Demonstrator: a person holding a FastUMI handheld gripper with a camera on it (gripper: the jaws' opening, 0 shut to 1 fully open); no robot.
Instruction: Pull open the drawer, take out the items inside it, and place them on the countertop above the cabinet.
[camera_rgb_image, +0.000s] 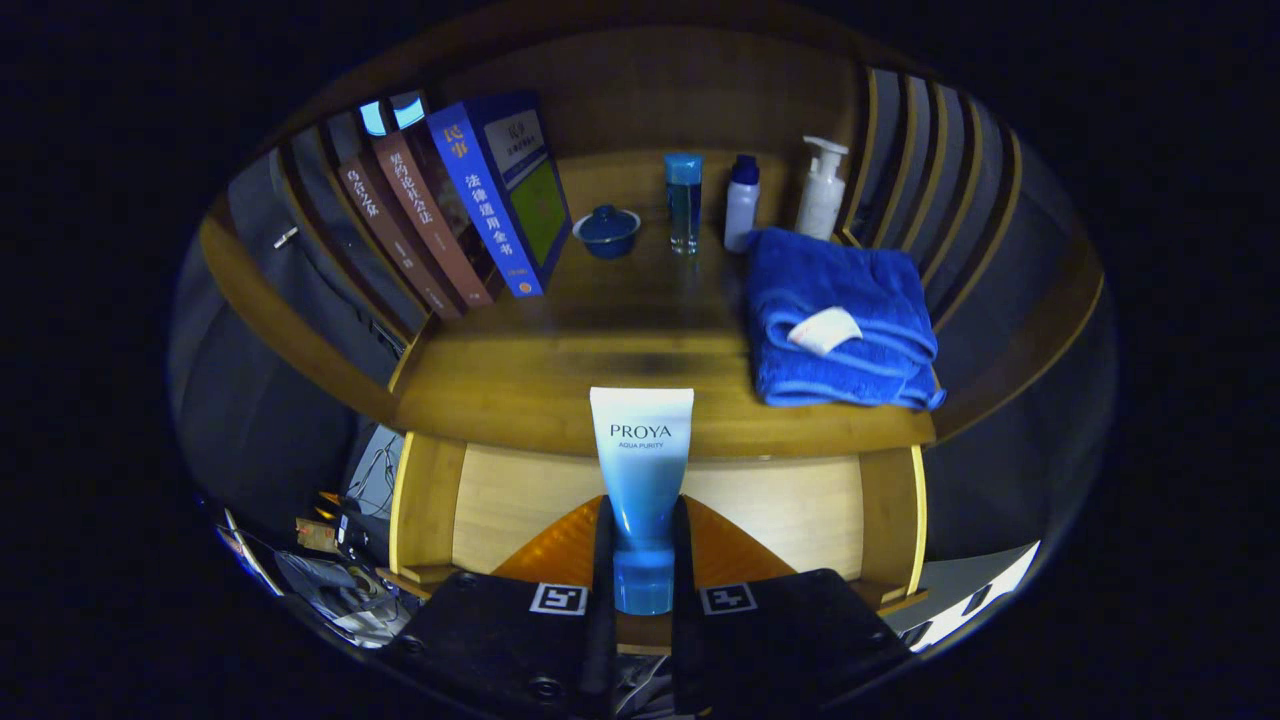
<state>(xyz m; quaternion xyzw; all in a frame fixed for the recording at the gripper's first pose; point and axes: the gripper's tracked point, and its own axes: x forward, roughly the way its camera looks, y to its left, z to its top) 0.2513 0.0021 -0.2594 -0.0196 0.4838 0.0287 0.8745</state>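
Right now the gripper is closed on a tube of cleanser, one finger pressing each side of its lower body near the cap, so the tube stands cap-down with its flat crimped end pointing up and away. It is carried in the air, just in front of the front edge of the tabletop and above the open drawer, whose pale bottom shows on both sides of the tube.

So the drawer is pulled out and one item is lifted clear of it; that much looks done. Setting the tube down on the tabletop is not yet done, and there is bare wood straight ahead between the leaning books and the folded blue towel where it could go (the back row is taken up by a small lidded bowl, a slim blue bottle, a white bottle with a blue cap and a pump dispenser).

Whether anything else lies in the drawer I cannot tell; the gripper covers its near part, and the visible stretch of its floor looks bare.
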